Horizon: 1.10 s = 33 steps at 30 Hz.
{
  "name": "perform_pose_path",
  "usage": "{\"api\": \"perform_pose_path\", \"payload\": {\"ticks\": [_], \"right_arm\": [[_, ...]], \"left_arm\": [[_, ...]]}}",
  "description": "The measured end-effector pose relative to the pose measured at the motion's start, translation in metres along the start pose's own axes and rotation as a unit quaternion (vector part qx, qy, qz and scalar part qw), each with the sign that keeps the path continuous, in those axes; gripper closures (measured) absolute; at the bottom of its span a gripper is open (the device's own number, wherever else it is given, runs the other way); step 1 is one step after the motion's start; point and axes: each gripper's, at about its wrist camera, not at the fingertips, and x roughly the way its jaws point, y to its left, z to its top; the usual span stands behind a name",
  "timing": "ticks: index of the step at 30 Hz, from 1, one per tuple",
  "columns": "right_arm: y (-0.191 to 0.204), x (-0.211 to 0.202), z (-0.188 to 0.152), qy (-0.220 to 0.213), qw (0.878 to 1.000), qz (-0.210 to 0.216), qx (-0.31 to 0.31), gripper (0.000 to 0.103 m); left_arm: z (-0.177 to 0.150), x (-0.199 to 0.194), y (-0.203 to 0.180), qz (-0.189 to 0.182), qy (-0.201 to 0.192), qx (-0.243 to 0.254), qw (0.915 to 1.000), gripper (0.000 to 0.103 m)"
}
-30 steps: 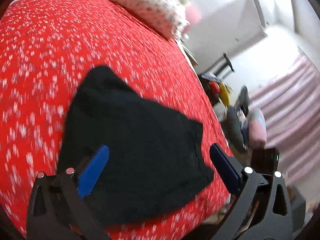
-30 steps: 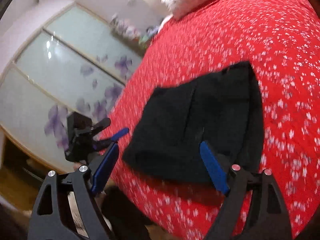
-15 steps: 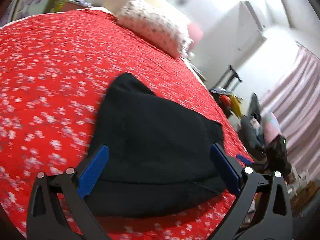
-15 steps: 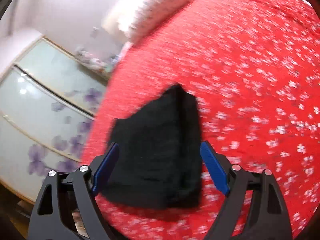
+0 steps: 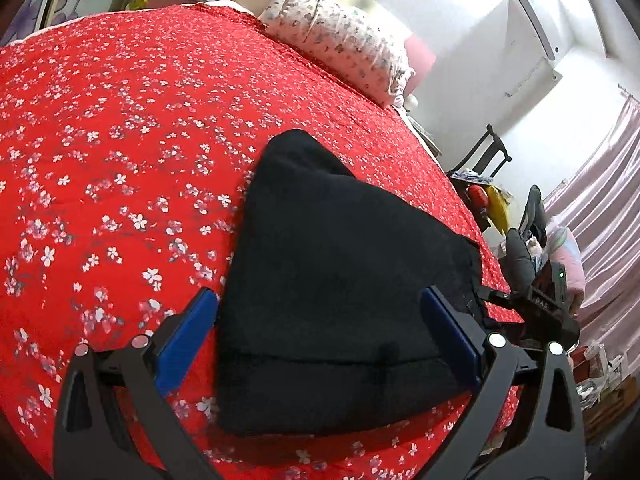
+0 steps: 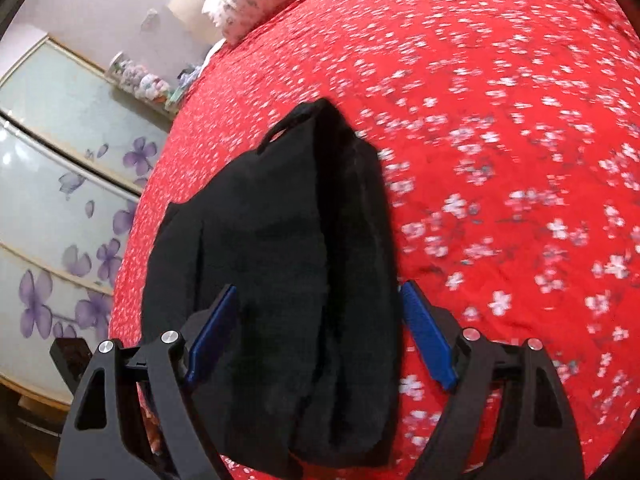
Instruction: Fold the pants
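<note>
The black pants [image 5: 336,280] lie folded in a thick stack on the red flowered bedspread [image 5: 120,140], near the bed's foot edge. My left gripper [image 5: 320,324] is open and empty, its blue pads straddling the stack's near part from above. In the right wrist view the same folded pants [image 6: 280,272] show with layered edges on their right side. My right gripper [image 6: 320,332] is open and empty, also hovering with the stack between its fingers. The right gripper's black body [image 5: 536,308] shows at the stack's right corner in the left wrist view.
A flowered pillow [image 5: 340,40] lies at the bed's head. A wardrobe with purple flower panels [image 6: 60,200] stands left of the bed. A chair and clutter [image 5: 492,192] stand beside the bed, with pink curtains [image 5: 600,220] behind.
Both grippers have swung in over the folded pants and centred on the stack. The pants lie unchanged. Both stay open.
</note>
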Motion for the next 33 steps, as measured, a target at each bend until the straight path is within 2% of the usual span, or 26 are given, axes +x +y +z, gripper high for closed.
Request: {"api": "perform_pose_path", "payload": {"ticks": [5, 10, 14, 16, 21, 24, 27, 30, 33], "right_arm": [[0.022, -0.01, -0.003, -0.013, 0.999, 0.01, -0.05, 0.018], [0.001, 0.007, 0.004, 0.006, 1.0, 0.01, -0.003, 0.02], [0.005, 0.012, 0.005, 0.001, 1.0, 0.007, -0.015, 0.02], [0.008, 0.011, 0.004, -0.003, 1.0, 0.009, -0.021, 0.023], [0.021, -0.005, 0.002, -0.024, 0.998, 0.02, -0.055, 0.026], [0.008, 0.006, 0.005, -0.011, 0.999, 0.014, -0.028, 0.026], [0.005, 0.012, 0.003, -0.011, 1.0, 0.008, -0.017, 0.034], [0.034, -0.002, -0.003, -0.038, 0.997, -0.005, -0.07, 0.035], [0.071, -0.011, -0.018, -0.063, 0.983, -0.043, -0.168, 0.035]], "left_arm": [[0.0, 0.0, -0.002, 0.004, 0.001, 0.008, 1.0, 0.002], [0.001, -0.001, -0.002, 0.004, 0.002, 0.007, 1.0, 0.002], [0.001, 0.0, -0.002, 0.006, 0.002, 0.012, 0.9999, 0.002], [0.001, 0.0, -0.003, 0.008, 0.002, 0.015, 0.9998, 0.002], [0.001, 0.001, -0.006, 0.016, 0.001, 0.028, 0.9995, 0.002], [0.001, 0.001, -0.007, 0.017, 0.001, 0.031, 0.9994, 0.002], [0.0, 0.001, -0.007, 0.021, 0.0, 0.037, 0.9991, 0.002], [0.0, 0.0, -0.006, 0.024, -0.003, 0.038, 0.999, 0.002], [0.001, 0.0, -0.003, 0.021, -0.004, 0.029, 0.9993, 0.002]]}}
